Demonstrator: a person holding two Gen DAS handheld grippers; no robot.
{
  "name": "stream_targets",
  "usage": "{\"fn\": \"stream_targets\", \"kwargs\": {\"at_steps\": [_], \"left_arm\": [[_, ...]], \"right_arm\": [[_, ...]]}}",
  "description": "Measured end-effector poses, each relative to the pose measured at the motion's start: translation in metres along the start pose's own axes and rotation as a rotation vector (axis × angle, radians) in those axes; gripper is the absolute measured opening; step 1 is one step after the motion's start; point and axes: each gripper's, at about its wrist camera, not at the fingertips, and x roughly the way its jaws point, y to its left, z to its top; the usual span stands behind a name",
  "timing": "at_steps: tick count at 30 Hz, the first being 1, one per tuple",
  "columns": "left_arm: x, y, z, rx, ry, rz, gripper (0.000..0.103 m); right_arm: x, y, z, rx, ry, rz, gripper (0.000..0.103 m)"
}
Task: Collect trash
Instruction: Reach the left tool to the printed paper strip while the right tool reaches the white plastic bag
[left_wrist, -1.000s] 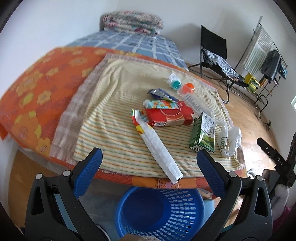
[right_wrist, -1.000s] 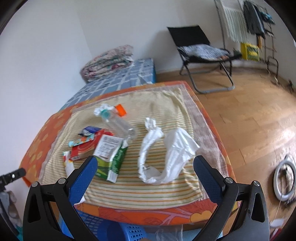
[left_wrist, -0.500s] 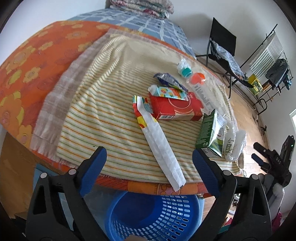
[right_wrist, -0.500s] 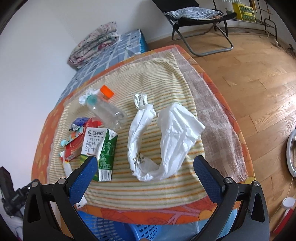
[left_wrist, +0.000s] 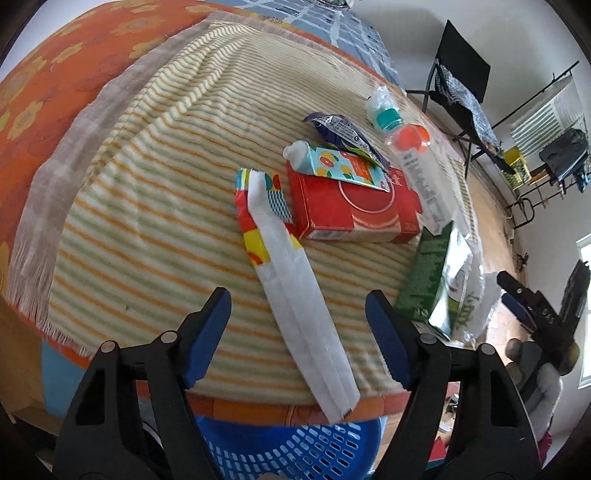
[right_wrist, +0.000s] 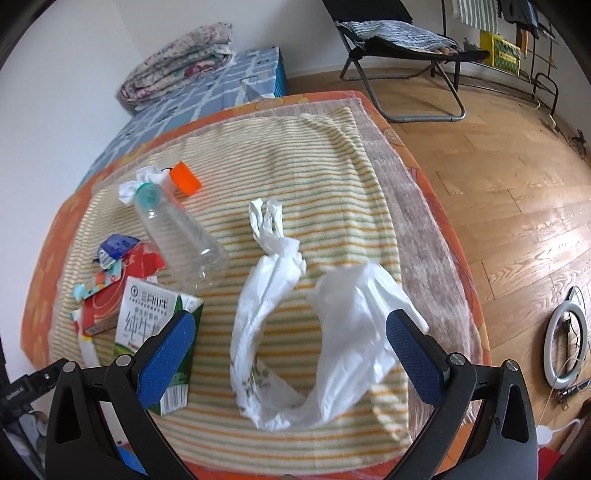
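Striped yellow-green towel covers the bed, trash scattered on it. Left gripper hangs over the near edge, jaws closing, pads not yet pressing; the long white paper wrapper with colourful end lies between them. Far of the wrapper: red cardboard box, small printed tube on top, dark blue foil packet beyond. Green milk carton just right of the gripper. Blue plastic mesh basket sits below the bed edge. Right gripper spreads wide, empty, above the crumpled white plastic bag. Clear plastic bottle lies far left of the bag, orange cap beside it.
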Motion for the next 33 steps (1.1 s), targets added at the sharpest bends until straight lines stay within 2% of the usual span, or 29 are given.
{"fn": "stream_targets", "kwargs": {"at_steps": [6,11,15,16,19,24,25,28,29,30,33], "left_arm": [[0.023,-0.002,0.014,0.029,0.014,0.076,0.066],[0.032,0.002,0.023,0.016,0.018,0.083,0.064],[0.033,0.005,0.027,0.029,0.003,0.115,0.047],[0.033,0.007,0.028,0.026,0.002,0.112,0.046],[0.029,0.015,0.029,0.01,0.004,0.089,0.043],[0.025,0.021,0.028,0.001,0.007,0.069,0.041],[0.025,0.022,0.028,0.003,0.006,0.07,0.04],[0.023,0.022,0.027,0.005,0.004,0.07,0.039],[0.021,0.022,0.027,0.005,0.002,0.069,0.038],[0.021,0.022,0.027,0.008,0.0,0.071,0.029],[0.017,0.028,0.028,-0.01,-0.009,0.058,0.026]], "right_arm": [[0.012,0.016,0.011,-0.066,-0.002,-0.066,0.102],[0.029,0.019,0.017,-0.077,0.025,-0.094,0.102],[0.039,0.017,0.023,-0.073,0.028,-0.129,0.102],[0.04,0.016,0.024,-0.071,0.027,-0.137,0.102],[0.046,0.01,0.026,-0.058,0.049,-0.15,0.091],[0.052,0.0,0.025,-0.027,0.086,-0.127,0.061],[0.051,-0.003,0.025,-0.013,0.087,-0.115,0.058],[0.046,-0.01,0.024,0.026,0.081,-0.077,0.041],[0.043,-0.012,0.023,0.036,0.077,-0.067,0.031],[0.042,-0.013,0.024,0.044,0.076,-0.052,0.023],[0.039,-0.017,0.023,0.059,0.077,-0.016,0.016]]}}
